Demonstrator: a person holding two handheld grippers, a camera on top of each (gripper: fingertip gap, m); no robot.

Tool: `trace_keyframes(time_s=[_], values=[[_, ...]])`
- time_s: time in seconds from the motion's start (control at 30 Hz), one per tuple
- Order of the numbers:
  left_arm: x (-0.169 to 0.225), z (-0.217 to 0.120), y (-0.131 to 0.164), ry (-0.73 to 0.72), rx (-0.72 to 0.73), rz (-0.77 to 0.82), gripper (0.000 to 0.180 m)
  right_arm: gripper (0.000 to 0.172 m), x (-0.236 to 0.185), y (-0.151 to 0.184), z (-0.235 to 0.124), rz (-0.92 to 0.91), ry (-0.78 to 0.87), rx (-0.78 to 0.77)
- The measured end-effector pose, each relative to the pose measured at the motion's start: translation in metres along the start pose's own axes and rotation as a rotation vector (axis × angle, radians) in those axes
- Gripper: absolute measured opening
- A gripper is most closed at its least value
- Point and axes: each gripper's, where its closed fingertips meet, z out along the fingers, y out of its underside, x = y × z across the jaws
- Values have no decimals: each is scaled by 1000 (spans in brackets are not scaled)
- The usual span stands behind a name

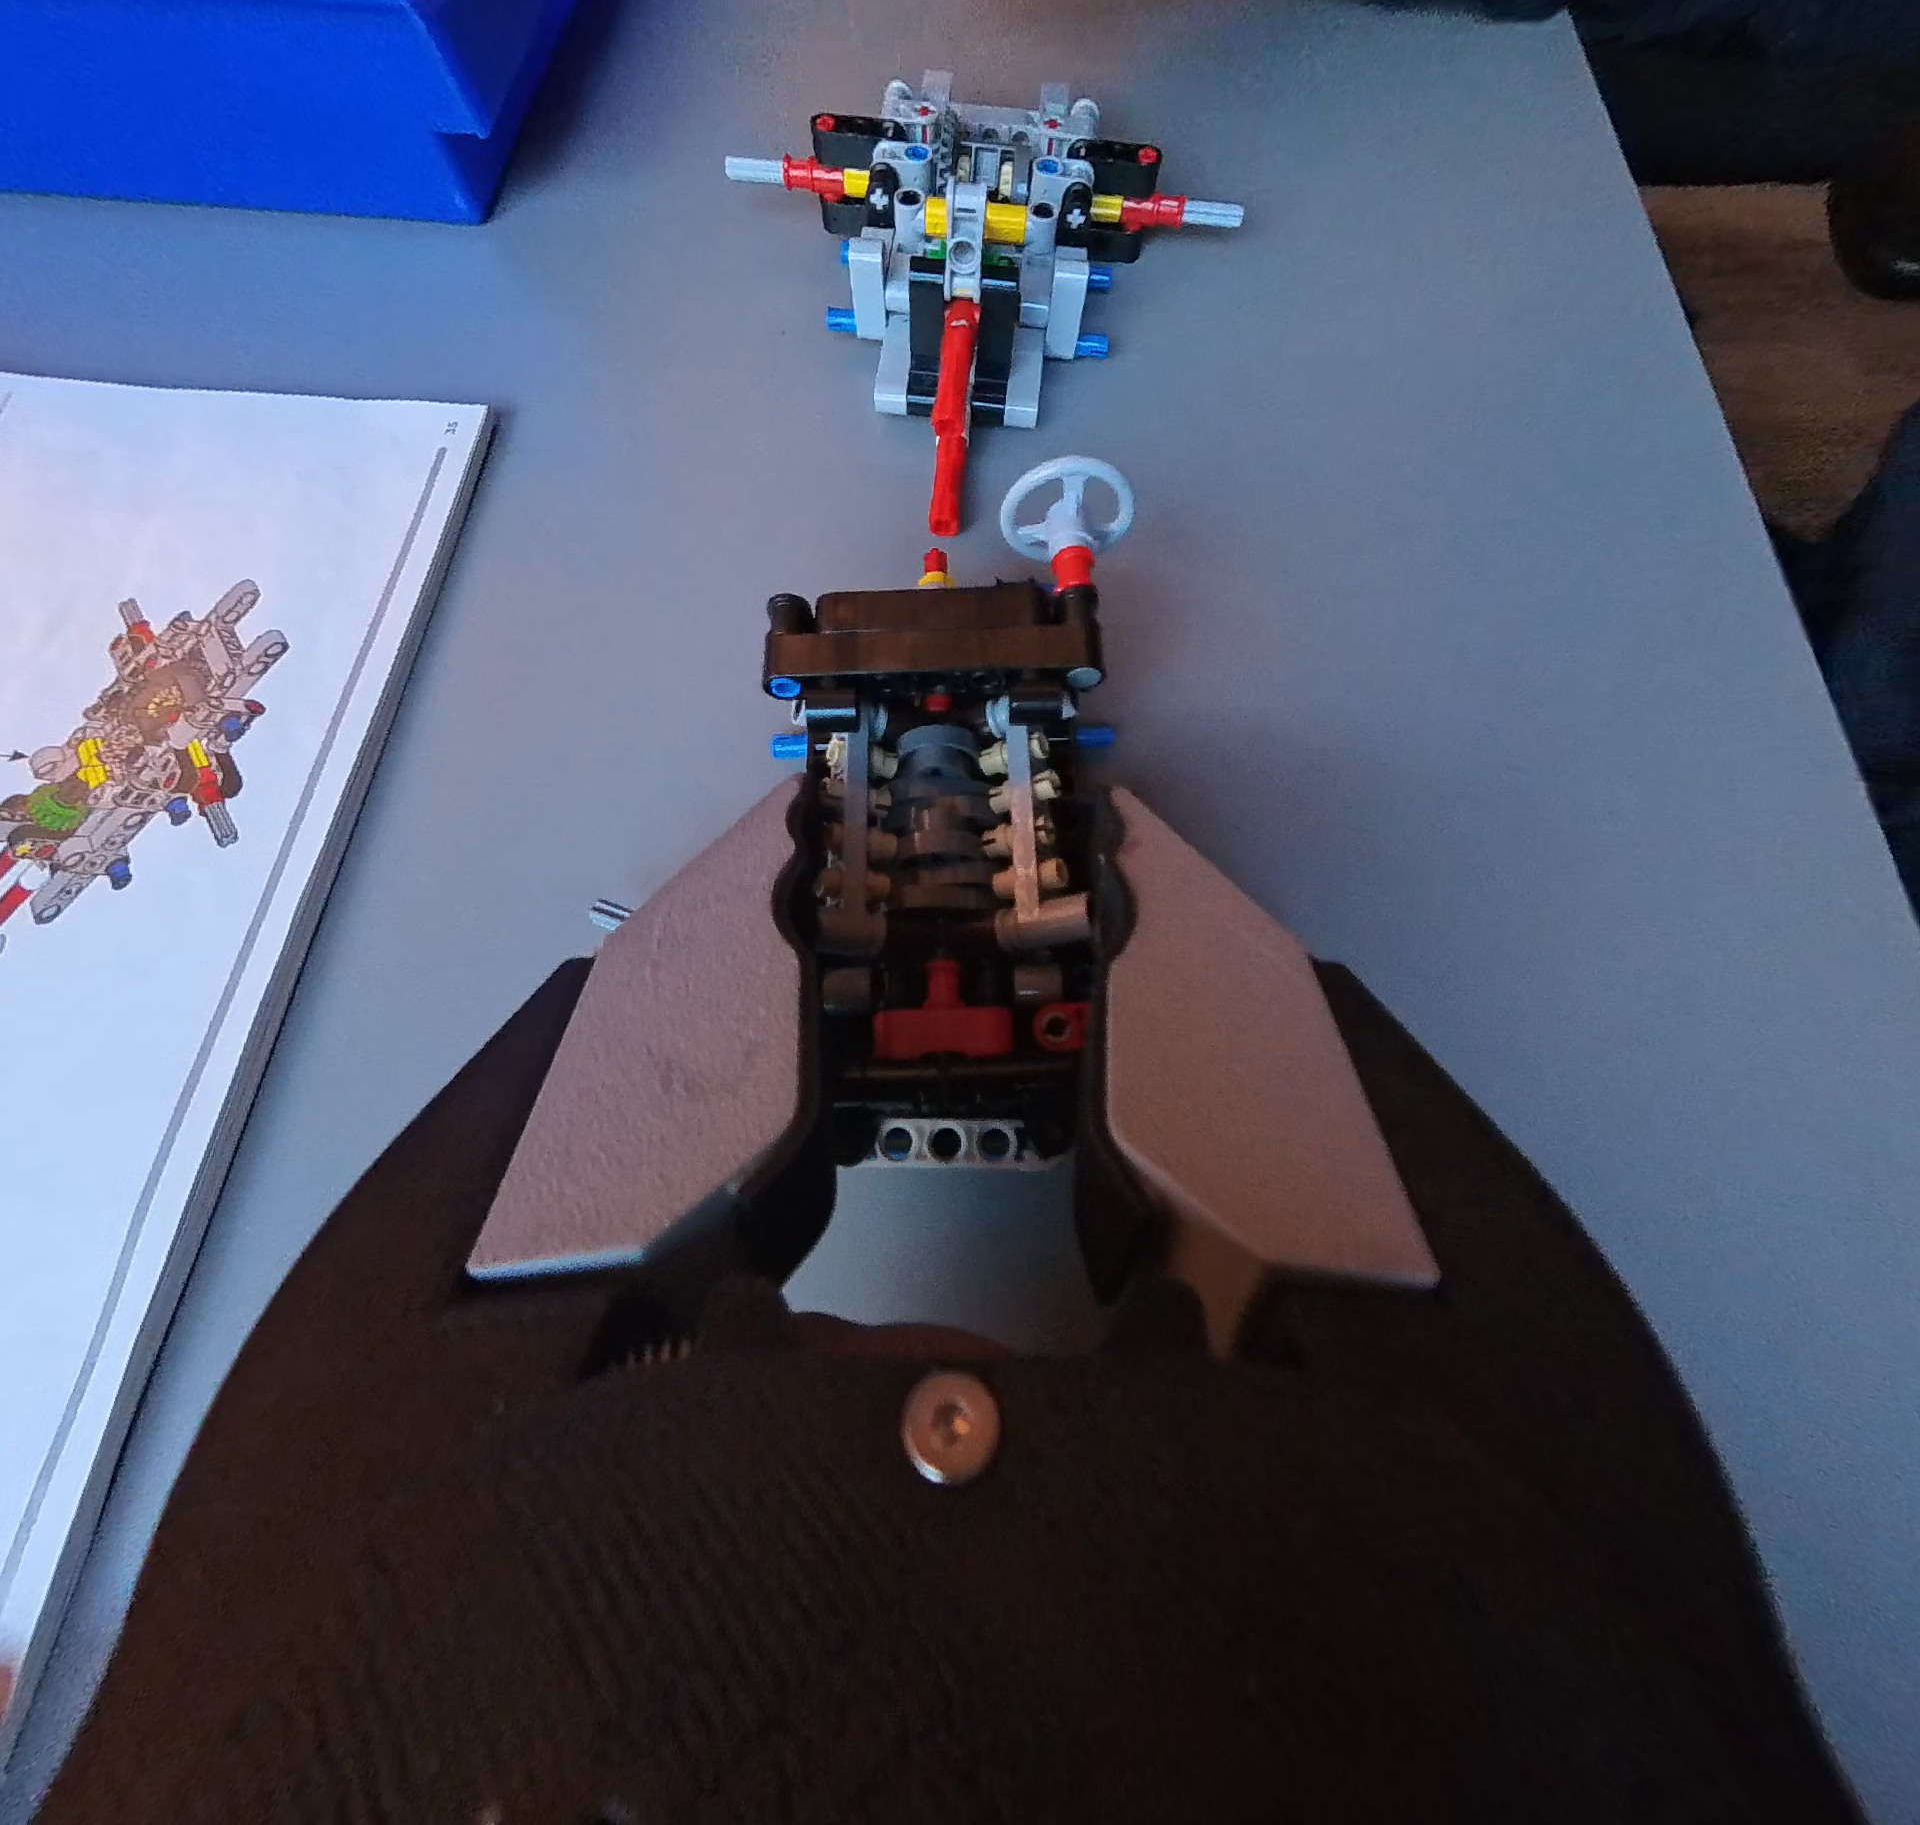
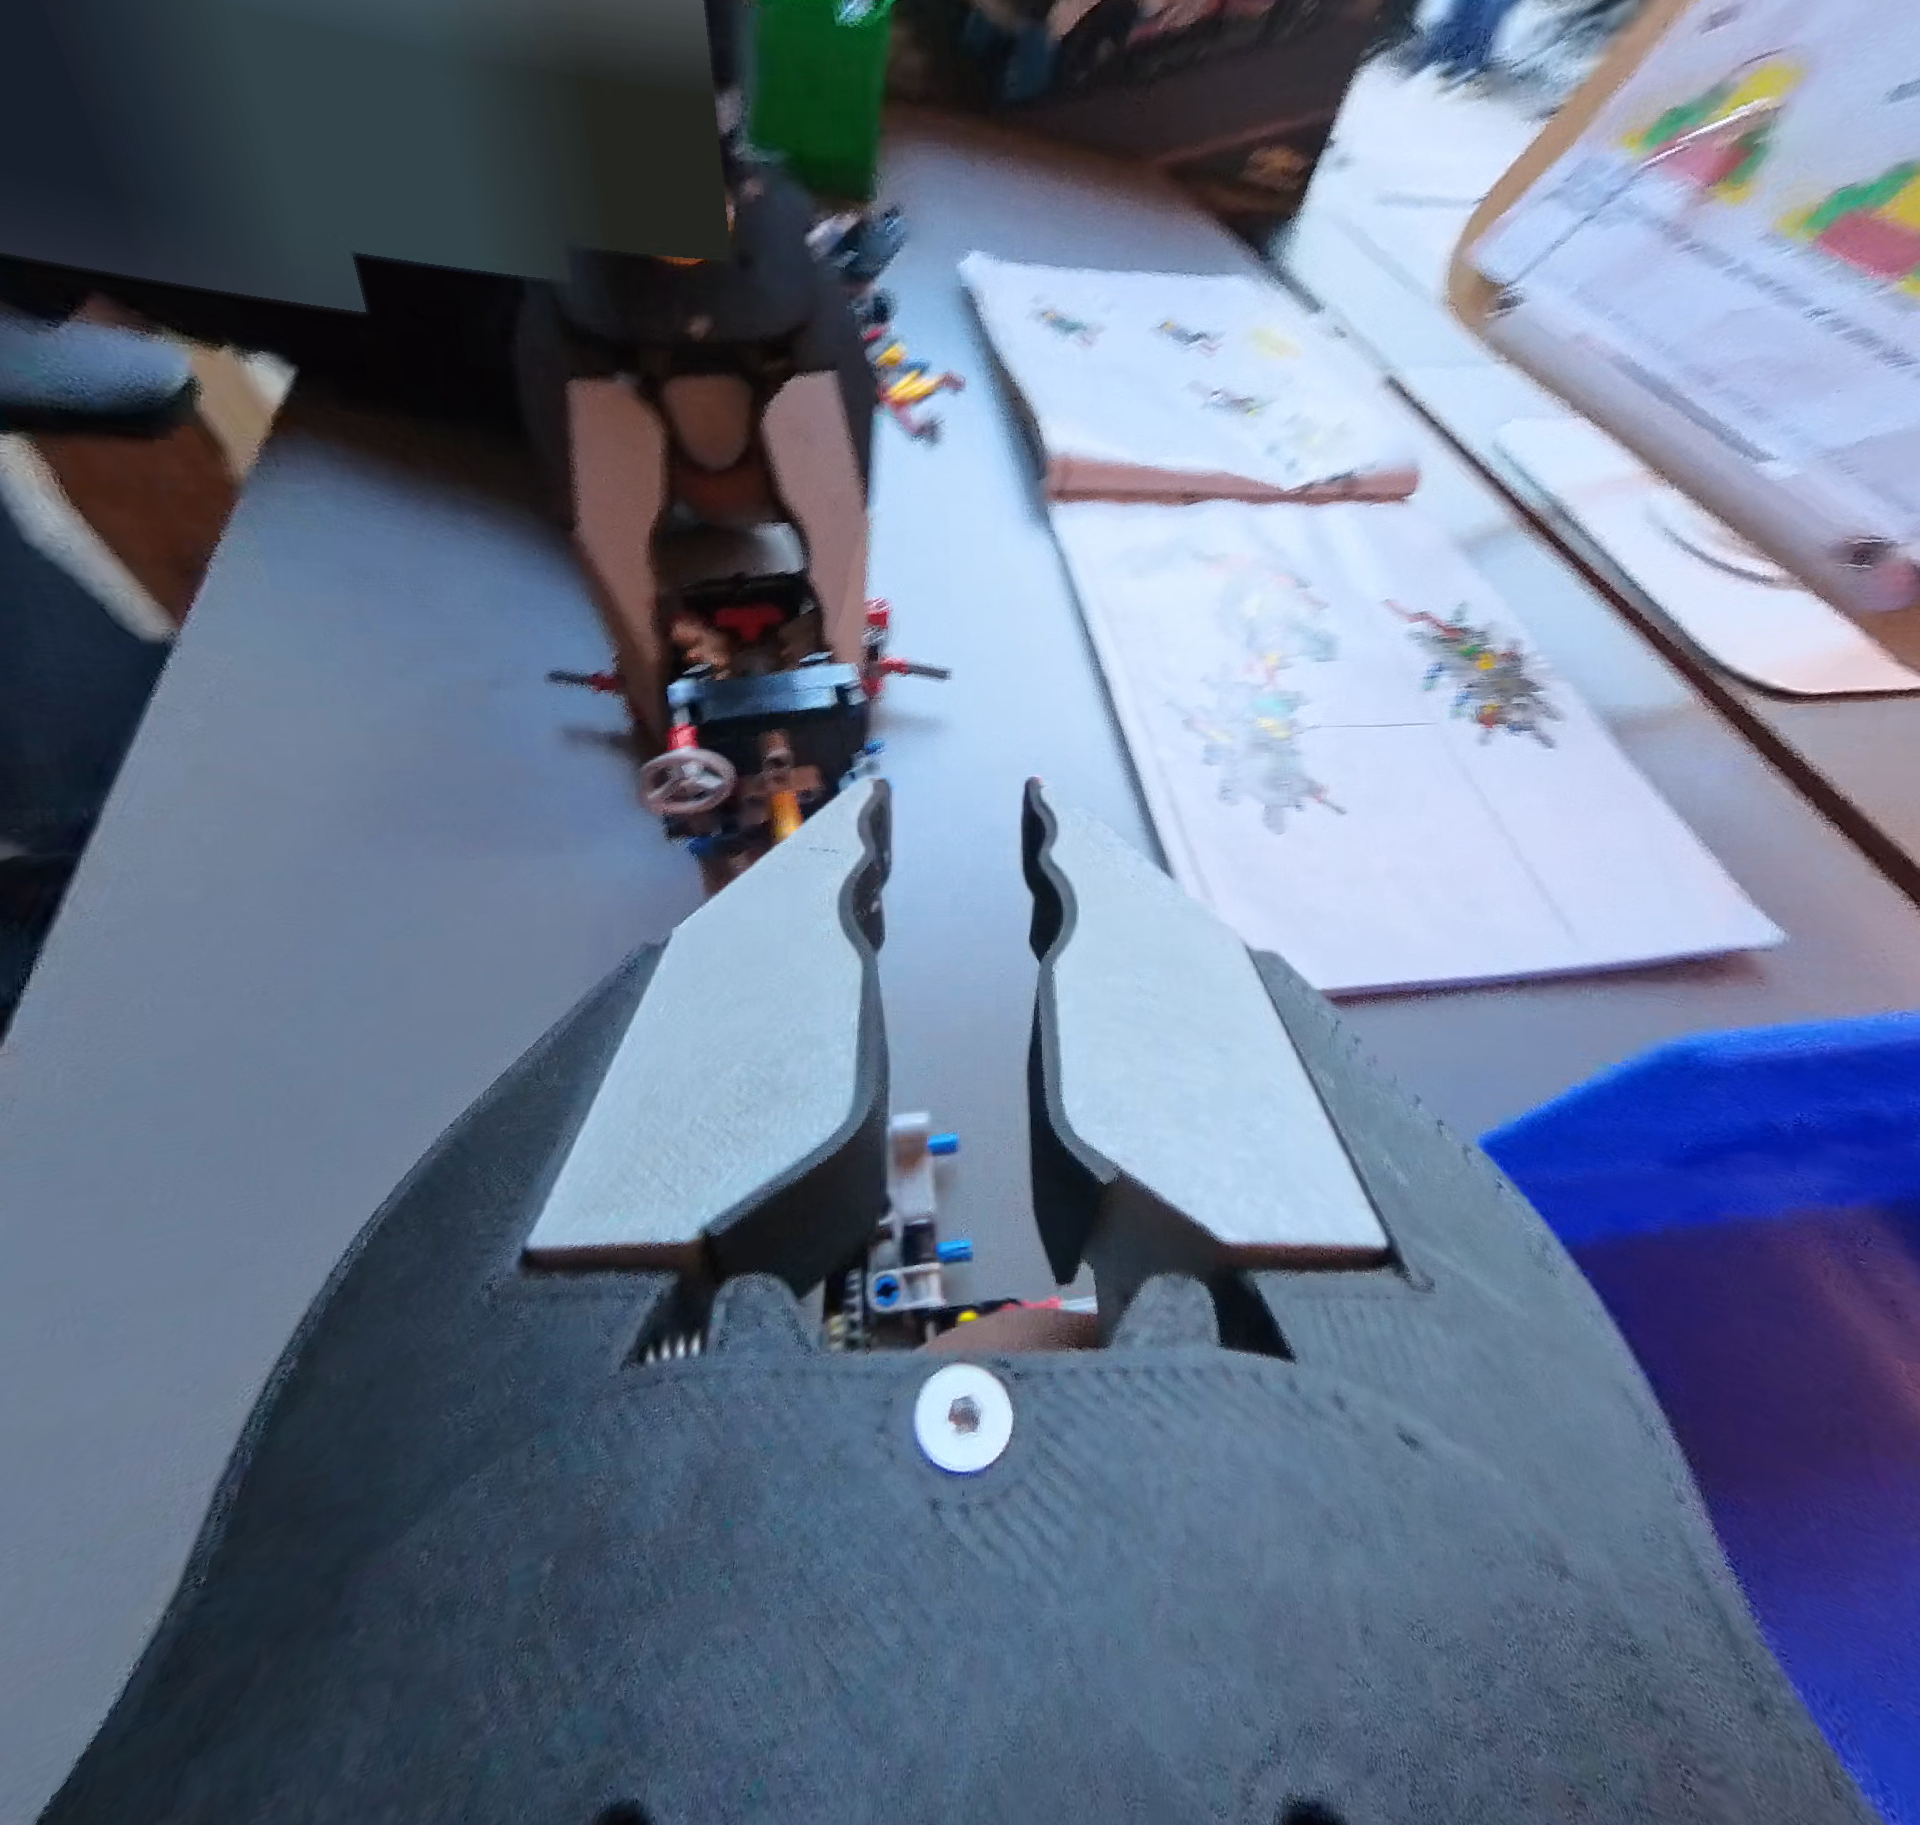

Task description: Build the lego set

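Left wrist view: left tongs (image 1: 951,819) clamp the black chassis (image 1: 940,840), booklet (image 1: 208,840) alongside; right tongs (image 2: 956,809) parted, bare.

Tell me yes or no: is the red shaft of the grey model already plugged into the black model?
No: in the left wrist view the red shaft ends short of the black model, with bare table between.

Hobby workshop: instruction booklets (image 2: 1351,736), parts bins (image 1: 260,50)

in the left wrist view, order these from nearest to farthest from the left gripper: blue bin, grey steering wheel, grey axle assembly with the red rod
From the left gripper:
1. Grey steering wheel, just past the fingertips, slightly right, on the black assembly the gripper clamps.
2. Grey axle assembly, straight ahead on the table.
3. Blue bin, far left corner.
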Motion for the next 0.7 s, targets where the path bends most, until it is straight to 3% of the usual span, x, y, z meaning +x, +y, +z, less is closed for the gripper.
trace_keyframes(time_s=[0.1,0.2,0.37,0.47,0.57,0.7], values=[[5,0,0,12,-9,12,58,25,37,-5,-22,94,215,138],[9,-3,-2,-3,12,66,66,25,70,-3,-70,141,515,250],[-12,-41,-22,-145,263,-32,71,22,82,31,-153,280,927,351],[-35,-80,-18,-281,459,-235,66,25,60,50,-159,370,959,318],[-46,-130,-9,-402,696,-439,61,29,27,54,-144,373,908,250],[-31,-170,1,-439,889,-504,45,30,-13,52,-117,210,839,91]])
